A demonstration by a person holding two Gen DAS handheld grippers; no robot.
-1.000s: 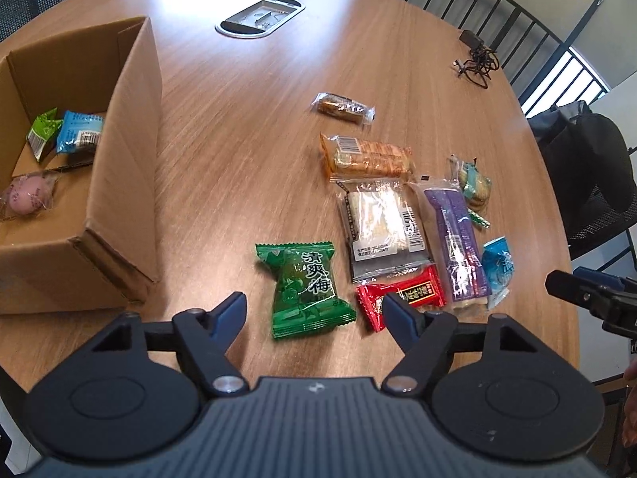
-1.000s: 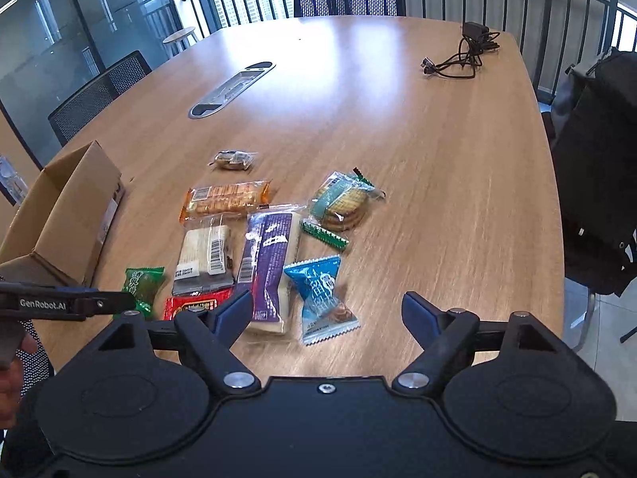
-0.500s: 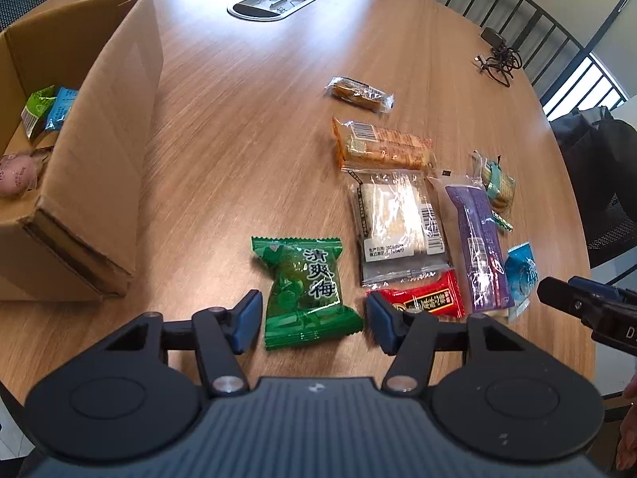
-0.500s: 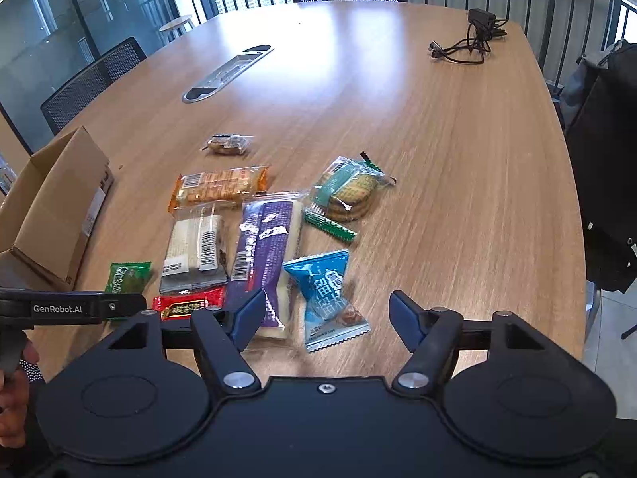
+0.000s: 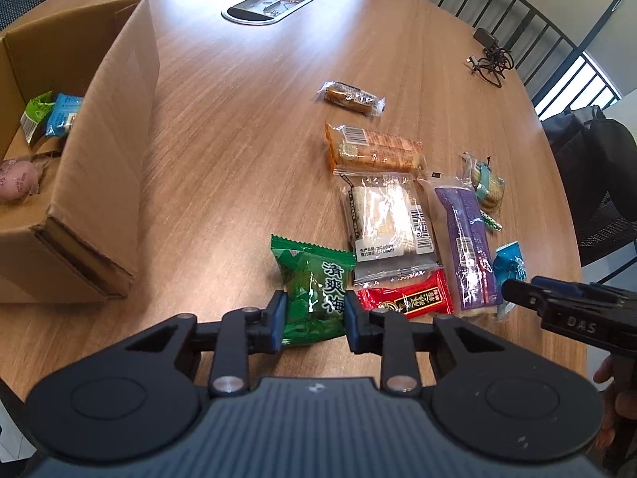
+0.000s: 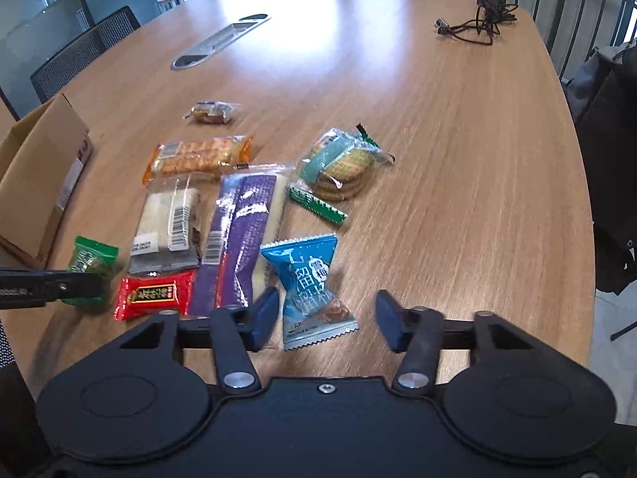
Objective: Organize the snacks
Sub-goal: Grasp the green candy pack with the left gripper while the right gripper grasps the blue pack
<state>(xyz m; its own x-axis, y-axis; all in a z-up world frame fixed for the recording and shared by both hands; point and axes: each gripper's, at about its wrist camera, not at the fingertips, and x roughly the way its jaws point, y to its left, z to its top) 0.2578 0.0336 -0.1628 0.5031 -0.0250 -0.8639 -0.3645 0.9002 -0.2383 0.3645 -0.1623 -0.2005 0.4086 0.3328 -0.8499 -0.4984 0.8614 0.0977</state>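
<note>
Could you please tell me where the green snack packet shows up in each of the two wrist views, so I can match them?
Left wrist view: the green snack packet sits at bottom centre, between the pads of the left claw.
Right wrist view: the same packet lies at the far left edge.
Shared landmark: the red packet lies right beside it in both views.

Box [image 5: 99, 183]: its left part is cut off by the left wrist view's edge; the wall hides most of its floor.
Pink snack [image 5: 14, 179]: cut by that edge.
Green packet [image 5: 314, 290]: lower end hidden behind the left gripper [image 5: 314, 314].
Print on snack wrappers: mostly too small to read.
</note>
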